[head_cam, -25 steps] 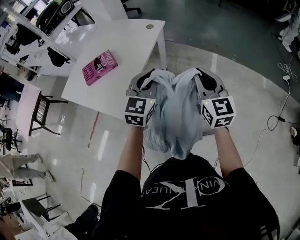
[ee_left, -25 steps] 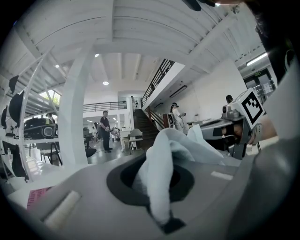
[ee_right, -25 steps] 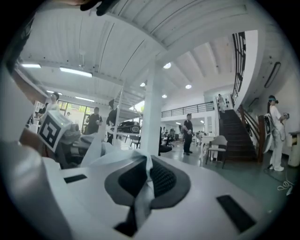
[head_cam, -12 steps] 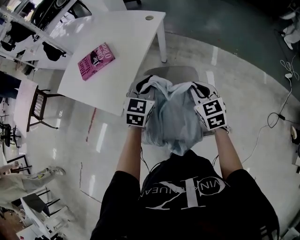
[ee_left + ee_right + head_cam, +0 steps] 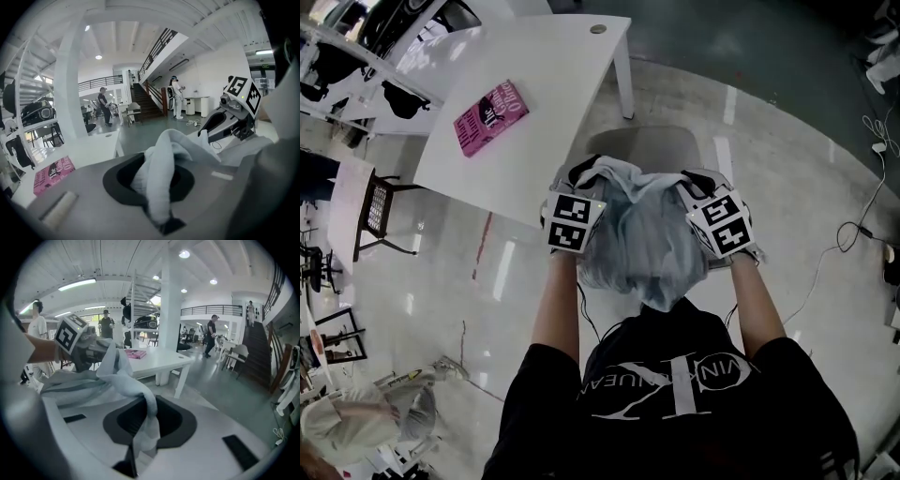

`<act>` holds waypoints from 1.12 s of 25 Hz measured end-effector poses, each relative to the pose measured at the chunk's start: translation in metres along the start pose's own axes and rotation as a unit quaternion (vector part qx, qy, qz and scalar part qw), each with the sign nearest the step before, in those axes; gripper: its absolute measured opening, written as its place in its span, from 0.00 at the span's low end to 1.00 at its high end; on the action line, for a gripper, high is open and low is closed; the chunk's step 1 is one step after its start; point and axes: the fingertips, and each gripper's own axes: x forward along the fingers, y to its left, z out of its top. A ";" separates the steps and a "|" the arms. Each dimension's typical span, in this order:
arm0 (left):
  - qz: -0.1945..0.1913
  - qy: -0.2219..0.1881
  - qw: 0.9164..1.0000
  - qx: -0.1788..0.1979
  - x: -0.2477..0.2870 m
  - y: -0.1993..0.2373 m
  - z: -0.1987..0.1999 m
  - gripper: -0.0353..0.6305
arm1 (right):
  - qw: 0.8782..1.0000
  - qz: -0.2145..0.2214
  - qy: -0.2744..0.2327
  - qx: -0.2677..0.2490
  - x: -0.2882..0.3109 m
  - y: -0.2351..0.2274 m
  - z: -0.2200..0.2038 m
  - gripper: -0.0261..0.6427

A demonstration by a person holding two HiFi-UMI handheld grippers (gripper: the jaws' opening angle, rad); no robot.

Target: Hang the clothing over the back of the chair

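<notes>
A light blue garment [image 5: 647, 239] hangs bunched between my two grippers, above a grey chair [image 5: 649, 148] whose seat shows just beyond it. My left gripper [image 5: 584, 175] is shut on the garment's left top edge, and its marker cube sits nearer me. My right gripper [image 5: 696, 183] is shut on the right top edge. In the left gripper view a fold of the garment [image 5: 161, 164] comes up out of the left gripper [image 5: 159, 192]. In the right gripper view a strip of the garment [image 5: 140, 399] runs out of the right gripper [image 5: 140, 432] toward the left one [image 5: 77, 345]. The chair's back is hidden under the cloth.
A white table [image 5: 534, 94] with a pink book [image 5: 490, 116] stands beyond the chair on the left. Cables [image 5: 853, 234] lie on the glossy floor at the right. Other chairs [image 5: 380, 220] and a person [image 5: 366, 422] are at the left. Several people stand far off [image 5: 102, 105].
Both grippers have come down with the garment, closer to the grey chair, and now point more downward. The person at the lower left has shifted.
</notes>
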 end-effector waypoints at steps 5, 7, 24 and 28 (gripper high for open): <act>-0.008 0.018 1.000 -0.001 -0.003 0.003 -0.005 0.08 | 0.999 0.022 0.046 -0.004 0.004 0.006 -0.014 0.10; -0.013 0.026 1.000 0.001 -0.003 0.001 -0.010 0.08 | 0.998 0.033 0.056 -0.005 0.005 0.010 -0.020 0.17; -0.027 0.073 0.997 -0.021 -0.005 -0.008 -0.036 0.13 | 0.985 0.102 0.134 -0.045 0.004 0.039 -0.046 0.31; -0.034 0.078 0.996 -0.026 -0.007 -0.012 -0.039 0.14 | 0.984 0.108 0.137 -0.038 0.000 0.043 -0.050 0.32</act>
